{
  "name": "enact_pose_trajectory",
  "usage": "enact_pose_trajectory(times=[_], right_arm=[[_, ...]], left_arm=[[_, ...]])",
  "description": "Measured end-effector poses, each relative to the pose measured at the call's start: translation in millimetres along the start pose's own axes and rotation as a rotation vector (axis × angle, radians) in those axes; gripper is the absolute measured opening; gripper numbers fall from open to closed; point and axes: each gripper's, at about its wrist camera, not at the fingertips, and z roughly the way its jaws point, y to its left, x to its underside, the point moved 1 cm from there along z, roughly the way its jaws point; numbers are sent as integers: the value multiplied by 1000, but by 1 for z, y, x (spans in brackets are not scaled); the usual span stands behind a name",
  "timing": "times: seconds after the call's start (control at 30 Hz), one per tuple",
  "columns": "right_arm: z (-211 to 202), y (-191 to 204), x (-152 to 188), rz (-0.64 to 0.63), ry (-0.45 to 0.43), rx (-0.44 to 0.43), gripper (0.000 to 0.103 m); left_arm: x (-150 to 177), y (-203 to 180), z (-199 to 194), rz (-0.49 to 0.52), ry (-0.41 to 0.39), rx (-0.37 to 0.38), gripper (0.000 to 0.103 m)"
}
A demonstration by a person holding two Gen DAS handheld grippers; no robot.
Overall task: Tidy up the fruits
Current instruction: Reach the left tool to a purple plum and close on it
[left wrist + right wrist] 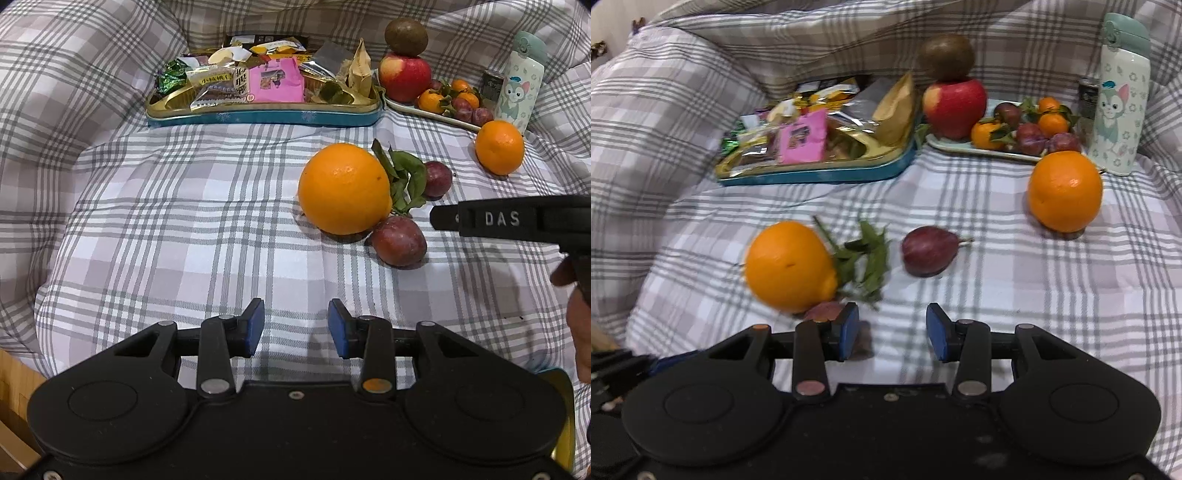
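We are holding the left tongs point(295, 325) narrowly parted over bare plaid bedding point(166, 229), with nothing between the blue pads. We are also keeping the right tongs point(892, 332) at a narrow gap and empty; one plum point(823, 310) is peeking out just behind their left pad, not gripped. In the left wrist view, one black finger of the right tongs is reaching in from the right edge, just beside the loose fruit.

Moving outward, a large orange point(345, 188) is lying on the bedding and touching that near plum point(399, 242). A sprig of leaves point(402, 177) is lying behind it, and a second plum point(437, 179) is sitting just past the leaves. A second orange point(499, 147) is resting further back, just in front of the plate point(424, 112).

On that pale plate an apple point(404, 75) is carrying a kiwi point(406, 32) on top, with small mandarins point(430, 100) and more plums point(463, 109) beside it. A snack tin point(258, 116) is sitting to its left, and a cartoon bottle point(521, 81) is standing to its right.

We are judging the job partly done. The plate is already filling, while two oranges and two plums are waiting on the bedding.
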Motion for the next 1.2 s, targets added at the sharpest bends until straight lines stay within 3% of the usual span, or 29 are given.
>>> enact_pose_trajectory(times=[0.4, 0.8, 1.2], right_arm=[[13, 10, 11, -50, 50, 12, 44], [2, 14, 27, -14, 109, -172, 44], [-15, -8, 39, 34, 73, -123, 44]], left_arm=[[2, 1, 2, 2, 4, 4, 48], [2, -6, 1, 17, -2, 4, 48], [-7, -25, 2, 31, -11, 34, 48]])
